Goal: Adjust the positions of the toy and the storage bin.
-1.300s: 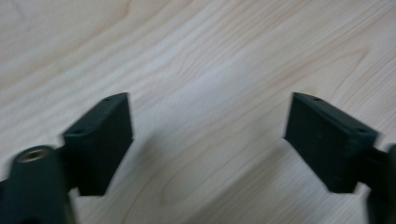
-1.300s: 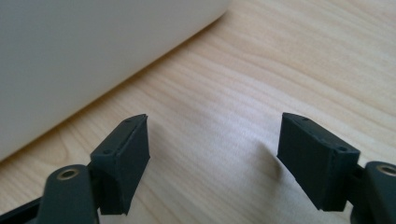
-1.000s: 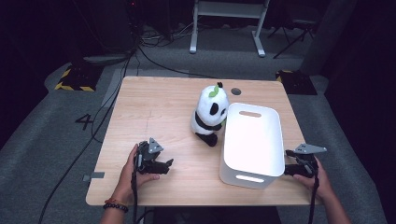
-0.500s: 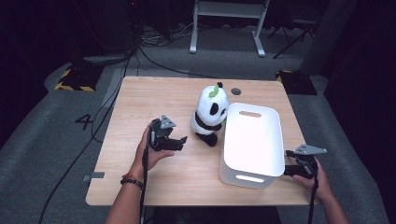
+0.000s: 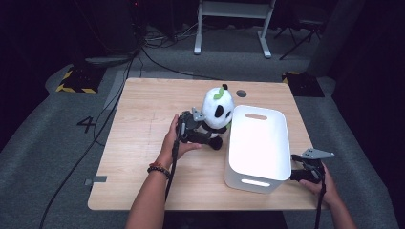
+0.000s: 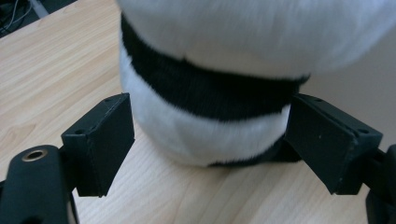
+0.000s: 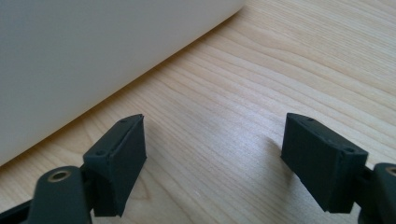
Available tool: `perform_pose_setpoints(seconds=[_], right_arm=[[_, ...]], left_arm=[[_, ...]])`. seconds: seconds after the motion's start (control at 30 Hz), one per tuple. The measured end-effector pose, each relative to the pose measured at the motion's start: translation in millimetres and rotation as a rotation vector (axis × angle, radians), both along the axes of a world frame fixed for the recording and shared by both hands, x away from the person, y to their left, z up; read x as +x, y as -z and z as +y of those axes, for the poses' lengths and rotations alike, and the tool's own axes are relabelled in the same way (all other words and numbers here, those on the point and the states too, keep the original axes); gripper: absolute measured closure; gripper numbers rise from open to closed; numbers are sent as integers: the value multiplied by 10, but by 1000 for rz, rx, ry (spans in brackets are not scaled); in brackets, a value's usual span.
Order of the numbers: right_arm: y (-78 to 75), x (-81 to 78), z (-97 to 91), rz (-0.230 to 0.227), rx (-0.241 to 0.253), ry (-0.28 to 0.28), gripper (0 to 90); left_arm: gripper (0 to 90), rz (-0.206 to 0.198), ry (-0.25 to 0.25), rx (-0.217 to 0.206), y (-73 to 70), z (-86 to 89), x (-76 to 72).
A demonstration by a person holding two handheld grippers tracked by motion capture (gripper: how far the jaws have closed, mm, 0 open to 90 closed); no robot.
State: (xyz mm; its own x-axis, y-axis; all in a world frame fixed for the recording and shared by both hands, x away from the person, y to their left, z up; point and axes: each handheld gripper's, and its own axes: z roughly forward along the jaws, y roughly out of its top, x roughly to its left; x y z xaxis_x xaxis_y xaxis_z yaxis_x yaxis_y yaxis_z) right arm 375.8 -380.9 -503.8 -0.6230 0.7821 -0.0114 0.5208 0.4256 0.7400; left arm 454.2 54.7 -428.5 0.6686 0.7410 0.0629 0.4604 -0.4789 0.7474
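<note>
Table (image 5: 143, 143); left gripper (image 6: 205, 140) wide, flanking panda (image 6: 210, 116); right gripper (image 7: 215, 158) wide, empty

Panda plush (image 5: 217, 114) near the middle of the table (image 5: 143, 124), upright. Bin (image 5: 259, 143) just to its right, touching or nearly so, reaching toward the near edge. Left gripper (image 5: 203, 136) at the plush's near left side, jaws either side of its lower body. Right gripper (image 5: 298, 172) on the tabletop just right of the bin's near corner, well apart from the plush. Small round disc (image 5: 241, 93) behind the bin, near the far edge.
</note>
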Motion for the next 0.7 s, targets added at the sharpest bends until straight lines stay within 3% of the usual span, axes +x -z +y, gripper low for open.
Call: perform_pose_setpoints(seconds=[0.1,0.2,0.33,0.47,0.6,0.7], right_arm=[[-1,-4,3,2,1,-5,219],[2,-4,-3,-4,-3,-15,219],[3,-5,1,-4,-1,-14,219],[1,-10,3,0,1,-15,220],[1,-12,4,1,4,-21,220],[2,-20,8,2,6,-18,220]], left_arm=[[155,10,11,28,45,-95,54],[146,33,6,28,117,-150,87],[80,35,-20,47,191,-201,130],[63,12,-50,22,201,-214,168],[36,5,-43,43,236,-258,196],[34,17,-53,0,282,-238,238]])
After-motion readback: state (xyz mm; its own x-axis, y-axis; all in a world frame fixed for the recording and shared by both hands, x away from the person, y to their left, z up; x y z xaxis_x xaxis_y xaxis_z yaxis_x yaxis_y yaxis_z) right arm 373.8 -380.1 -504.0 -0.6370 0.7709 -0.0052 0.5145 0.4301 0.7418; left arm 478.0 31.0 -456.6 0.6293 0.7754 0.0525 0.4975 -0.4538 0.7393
